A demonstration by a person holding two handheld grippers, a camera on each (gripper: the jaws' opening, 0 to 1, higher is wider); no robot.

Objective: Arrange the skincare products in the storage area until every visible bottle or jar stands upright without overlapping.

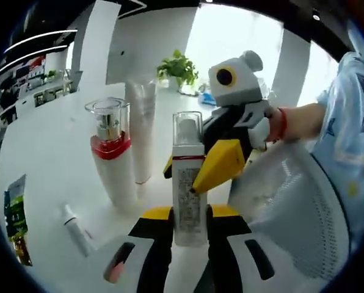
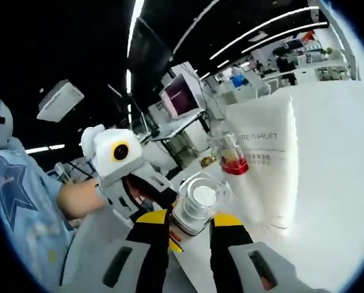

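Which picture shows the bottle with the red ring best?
The left gripper view: the red-ringed bottle stands whole and near on the white table. In the right gripper view it is small, far off, partly hidden behind a white tube.

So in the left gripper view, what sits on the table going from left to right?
Leaflet → small tube lying flat → red-banded pump bottle → tall white tube → clear-capped bottle between the jaws → right gripper reaching in → white mesh basket.
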